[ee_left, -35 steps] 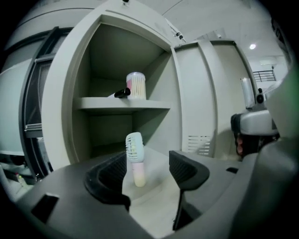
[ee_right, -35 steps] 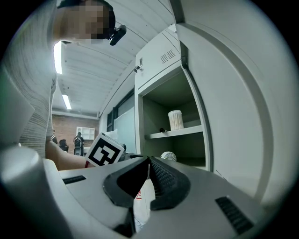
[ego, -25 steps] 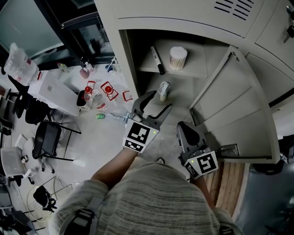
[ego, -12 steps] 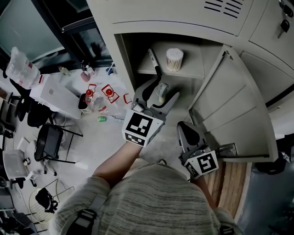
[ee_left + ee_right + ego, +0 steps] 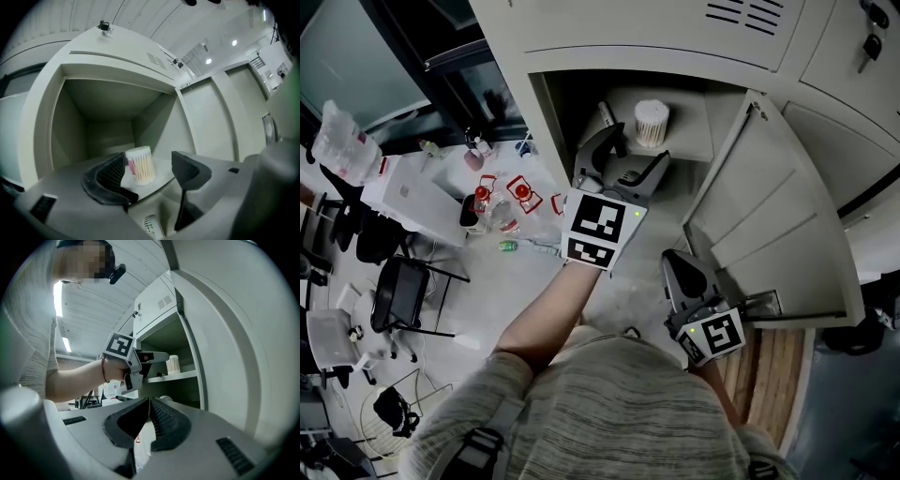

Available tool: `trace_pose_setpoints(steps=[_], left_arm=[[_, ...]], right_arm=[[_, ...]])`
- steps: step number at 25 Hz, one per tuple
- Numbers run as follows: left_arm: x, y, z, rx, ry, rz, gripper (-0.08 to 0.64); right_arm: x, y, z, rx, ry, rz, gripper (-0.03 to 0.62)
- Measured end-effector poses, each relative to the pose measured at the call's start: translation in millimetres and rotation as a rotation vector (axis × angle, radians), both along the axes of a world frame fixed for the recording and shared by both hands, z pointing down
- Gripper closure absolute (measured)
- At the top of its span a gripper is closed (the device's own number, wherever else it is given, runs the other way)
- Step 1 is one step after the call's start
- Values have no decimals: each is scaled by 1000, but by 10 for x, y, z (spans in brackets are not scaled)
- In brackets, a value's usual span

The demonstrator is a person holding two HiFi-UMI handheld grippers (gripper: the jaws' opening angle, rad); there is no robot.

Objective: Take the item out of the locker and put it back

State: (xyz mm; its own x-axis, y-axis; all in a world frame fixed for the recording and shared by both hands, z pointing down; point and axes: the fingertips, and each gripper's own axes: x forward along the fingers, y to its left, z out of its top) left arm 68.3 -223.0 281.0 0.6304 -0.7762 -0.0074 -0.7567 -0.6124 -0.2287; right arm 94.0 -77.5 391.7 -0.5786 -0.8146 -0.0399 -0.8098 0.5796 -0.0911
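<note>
The locker (image 5: 694, 56) stands open, with a round jar of cotton swabs (image 5: 652, 121) and a black marker (image 5: 607, 114) on its upper shelf (image 5: 689, 141). My left gripper (image 5: 637, 146) is raised to the shelf's front edge and points at the jar. Its jaws are opening and nothing lies between the pads. In the left gripper view the jar (image 5: 140, 165) stands upright beyond the fingertips, apart from them. My right gripper (image 5: 675, 261) hangs low by the open door (image 5: 769, 216), shut and empty. From there I see the left gripper (image 5: 149, 356) before the jar (image 5: 173, 364).
A small white grilled object (image 5: 151, 227) sits in the compartment below the shelf. The open door stands to the right of both grippers. To the left, a table (image 5: 412, 192) with red-capped bottles (image 5: 520, 187) and a black chair (image 5: 398, 286) stand on the floor.
My left gripper has risen from the lower compartment up to the shelf, toward the cotton swab jar. The right gripper has stayed where it was.
</note>
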Motion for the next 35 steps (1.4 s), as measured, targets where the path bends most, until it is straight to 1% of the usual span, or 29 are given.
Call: trace_pose_setpoints(steps=[5, 11, 16, 21, 27, 29, 35], left_arm=[[51, -127, 78, -18, -53, -22, 225], [91, -356, 134, -38, -114, -81, 202], [178, -510, 125, -48, -144, -96, 202], [240, -622, 234, -52, -176, -99, 202], [230, -704, 268, -62, -185, -131, 206], [220, -705, 260, -57, -187, -138, 232], [199, -668, 241, -35, -168, -126, 253]], right_arm=[[-12, 5, 0, 1, 2, -4, 566], [-74, 11, 15, -2, 5, -21, 566], [-117, 29, 17, -1, 3, -27, 566], [-119, 43, 31, -5, 8, -25, 566], [-109, 26, 38, -2, 14, -26, 566], [-119, 24, 41, -9, 11, -25, 566], [-137, 22, 47, -8, 8, -28, 565]])
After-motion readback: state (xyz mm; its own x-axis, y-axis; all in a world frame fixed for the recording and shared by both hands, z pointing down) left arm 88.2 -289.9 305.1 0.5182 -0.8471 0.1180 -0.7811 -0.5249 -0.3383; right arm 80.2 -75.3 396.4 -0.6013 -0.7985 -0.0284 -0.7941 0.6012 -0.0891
